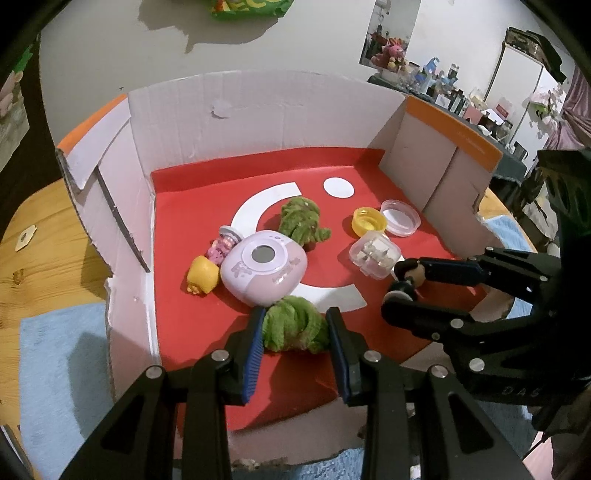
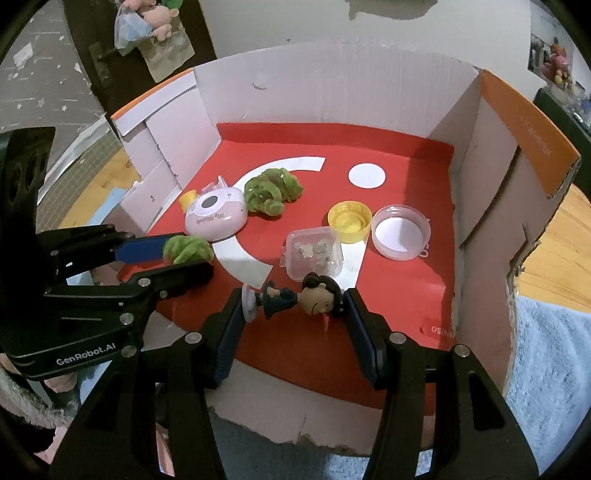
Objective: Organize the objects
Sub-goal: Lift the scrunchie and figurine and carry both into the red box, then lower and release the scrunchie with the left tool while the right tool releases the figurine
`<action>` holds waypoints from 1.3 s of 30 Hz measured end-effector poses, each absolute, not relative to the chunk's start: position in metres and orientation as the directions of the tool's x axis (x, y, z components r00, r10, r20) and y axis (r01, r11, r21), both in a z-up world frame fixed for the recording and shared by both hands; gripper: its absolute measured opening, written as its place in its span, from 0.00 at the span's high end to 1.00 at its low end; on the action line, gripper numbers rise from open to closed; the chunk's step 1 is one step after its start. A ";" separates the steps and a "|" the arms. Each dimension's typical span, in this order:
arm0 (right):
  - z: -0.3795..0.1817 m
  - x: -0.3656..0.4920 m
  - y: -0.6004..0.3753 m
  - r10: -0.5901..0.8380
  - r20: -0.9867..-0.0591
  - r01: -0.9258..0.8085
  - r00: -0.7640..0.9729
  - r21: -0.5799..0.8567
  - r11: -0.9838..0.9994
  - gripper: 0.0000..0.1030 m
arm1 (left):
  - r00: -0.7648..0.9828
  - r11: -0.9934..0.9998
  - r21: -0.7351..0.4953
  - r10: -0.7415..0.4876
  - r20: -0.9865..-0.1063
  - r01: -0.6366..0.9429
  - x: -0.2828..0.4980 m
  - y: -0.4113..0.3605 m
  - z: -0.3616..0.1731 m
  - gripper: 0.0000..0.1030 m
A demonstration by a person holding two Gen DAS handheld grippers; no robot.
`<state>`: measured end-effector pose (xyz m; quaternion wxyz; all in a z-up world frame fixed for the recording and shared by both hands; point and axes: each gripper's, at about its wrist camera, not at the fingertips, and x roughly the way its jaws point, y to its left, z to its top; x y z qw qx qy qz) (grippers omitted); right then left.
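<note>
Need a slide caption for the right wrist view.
Right gripper clamps a figurine lengthwise over the red-floored box; left gripper holds a green fuzzy clump.

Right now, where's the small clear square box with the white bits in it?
In the right wrist view the clear square box sits on the red floor of the cardboard box, just beyond the figurine in the right gripper, with the yellow cap right behind it.

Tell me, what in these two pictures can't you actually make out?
- Small clear box: contents too small and blurred, both views.
- Yellow toy: mostly hidden behind the pink toy camera, right wrist view.
- Green fuzzy ball: its sides are covered by the left gripper pads.
- Green packet: cut off by the top edge, left wrist view.
</note>
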<state>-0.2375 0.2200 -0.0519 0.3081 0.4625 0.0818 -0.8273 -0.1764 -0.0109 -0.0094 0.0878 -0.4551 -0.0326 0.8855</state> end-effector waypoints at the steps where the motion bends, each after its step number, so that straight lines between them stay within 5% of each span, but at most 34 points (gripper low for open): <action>1: -0.052 -0.238 0.220 -0.433 -0.813 0.582 -0.389 0.148 -0.800 0.50 | -0.573 -0.983 -0.138 0.184 -0.798 -0.123 -0.177 -0.011 -0.010 0.67; 27: -0.057 -0.249 0.219 -0.414 -0.784 0.549 -0.462 0.114 -0.828 0.49 | -0.620 -0.987 -0.133 0.160 -0.768 -0.089 -0.186 -0.011 -0.016 0.64; 39: -0.056 -0.245 0.220 -0.428 -0.778 0.558 -0.460 0.121 -0.821 0.42 | -0.623 -0.988 -0.133 0.155 -0.766 -0.083 -0.184 -0.012 -0.014 0.53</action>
